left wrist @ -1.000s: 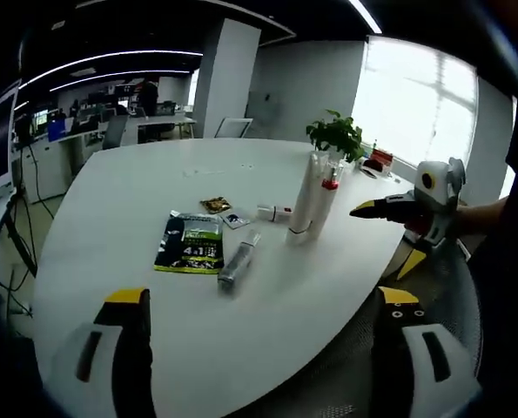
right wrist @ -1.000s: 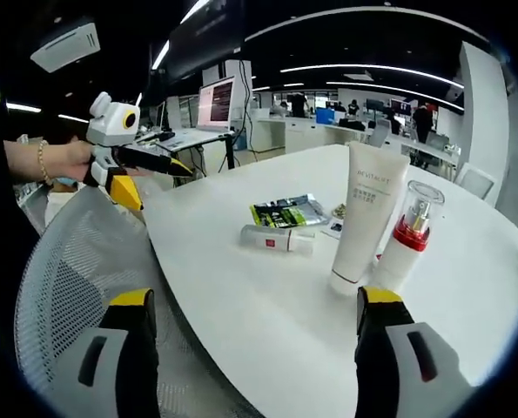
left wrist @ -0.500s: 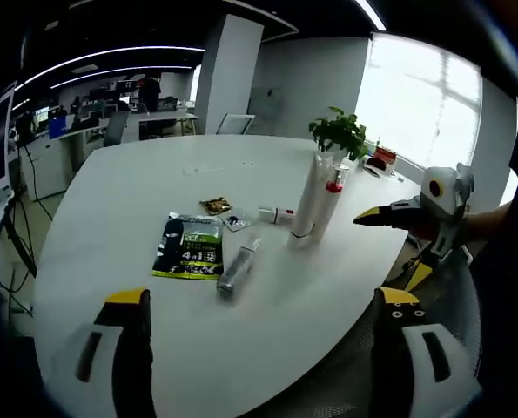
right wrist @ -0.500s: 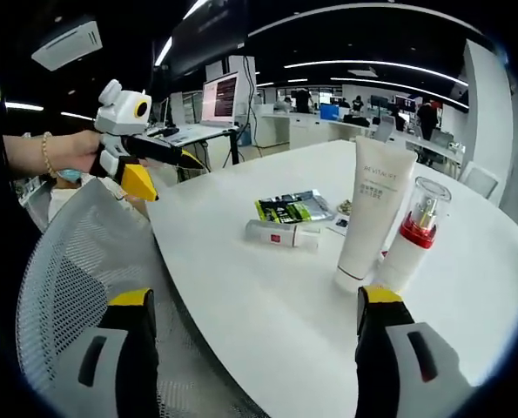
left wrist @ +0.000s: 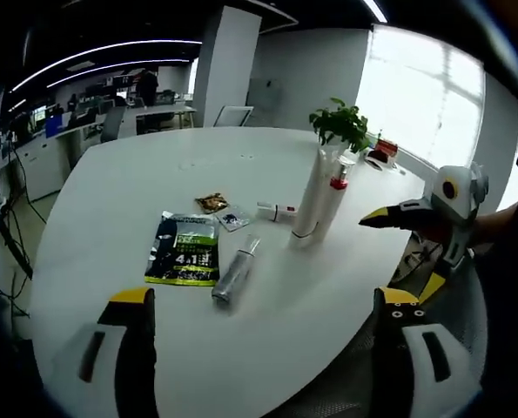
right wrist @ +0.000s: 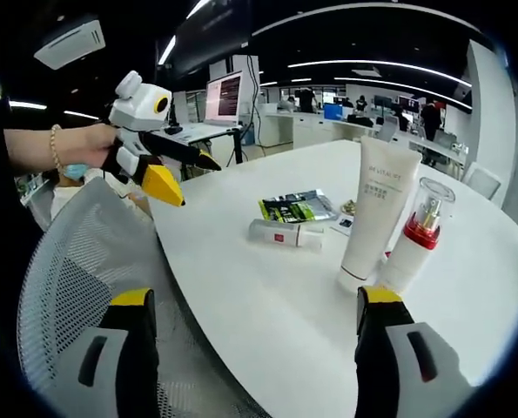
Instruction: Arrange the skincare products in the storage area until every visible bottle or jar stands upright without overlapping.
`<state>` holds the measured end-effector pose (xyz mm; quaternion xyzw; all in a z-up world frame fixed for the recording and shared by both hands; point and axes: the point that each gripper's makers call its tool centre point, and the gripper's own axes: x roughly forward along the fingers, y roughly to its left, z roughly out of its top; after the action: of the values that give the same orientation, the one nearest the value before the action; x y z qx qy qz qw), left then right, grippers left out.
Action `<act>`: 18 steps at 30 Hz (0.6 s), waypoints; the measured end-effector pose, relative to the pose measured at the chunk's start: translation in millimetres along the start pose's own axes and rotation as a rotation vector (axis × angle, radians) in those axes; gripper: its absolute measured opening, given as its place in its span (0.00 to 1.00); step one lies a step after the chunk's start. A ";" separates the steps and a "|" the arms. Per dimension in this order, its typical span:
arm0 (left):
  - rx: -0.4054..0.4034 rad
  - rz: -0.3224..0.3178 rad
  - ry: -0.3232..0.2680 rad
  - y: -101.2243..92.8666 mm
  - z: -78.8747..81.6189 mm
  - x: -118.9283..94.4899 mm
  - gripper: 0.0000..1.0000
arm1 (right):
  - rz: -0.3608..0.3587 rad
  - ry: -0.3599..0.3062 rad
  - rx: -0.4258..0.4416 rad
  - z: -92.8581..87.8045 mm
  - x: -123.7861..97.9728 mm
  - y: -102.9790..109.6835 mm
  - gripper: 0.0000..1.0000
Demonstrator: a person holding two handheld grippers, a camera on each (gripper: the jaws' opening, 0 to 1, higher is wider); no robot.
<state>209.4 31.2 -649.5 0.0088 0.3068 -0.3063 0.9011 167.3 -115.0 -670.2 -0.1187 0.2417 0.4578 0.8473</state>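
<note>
Small brown sachet beside the green-and-black foil pouch is too small to read; tall white tube partly hides the red-collared pump bottle.

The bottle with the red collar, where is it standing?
The red-collared pump bottle stands upright on the white table, right beside the tall white tube, in the right gripper view.

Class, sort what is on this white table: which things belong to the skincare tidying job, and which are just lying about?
Belongs to the job:
white tube, standing
red-collared pump bottle, standing
silver tube, lying flat
small white tube, lying flat

Just lying about:
green packet
small sachets
potted plant
</note>
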 end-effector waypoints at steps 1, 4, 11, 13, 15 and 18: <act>0.004 -0.001 0.008 1.3 -0.3 2.9 0.99 | -0.001 0.000 0.000 0.0 0.1 -0.2 0.95; 0.004 0.001 0.023 3.6 1.7 7.9 0.97 | 0.000 0.001 0.001 -0.2 0.3 -0.5 0.95; 0.030 -0.007 0.072 5.3 3.4 18.9 0.98 | -0.008 0.003 0.005 -0.6 0.3 -2.9 0.94; 0.036 -0.010 0.080 6.6 4.7 23.5 0.97 | -0.011 0.002 0.008 -0.4 0.4 -3.9 0.95; 0.038 -0.014 0.088 8.9 4.2 28.1 0.97 | -0.015 0.002 0.011 -0.4 0.2 -5.1 0.94; 0.046 -0.019 0.105 10.7 3.9 32.5 0.96 | -0.017 0.002 0.014 -0.6 0.3 -6.2 0.94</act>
<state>237.8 21.4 -666.3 0.0426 0.3468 -0.3207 0.8804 172.5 -118.4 -671.0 -0.1154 0.2448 0.4486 0.8518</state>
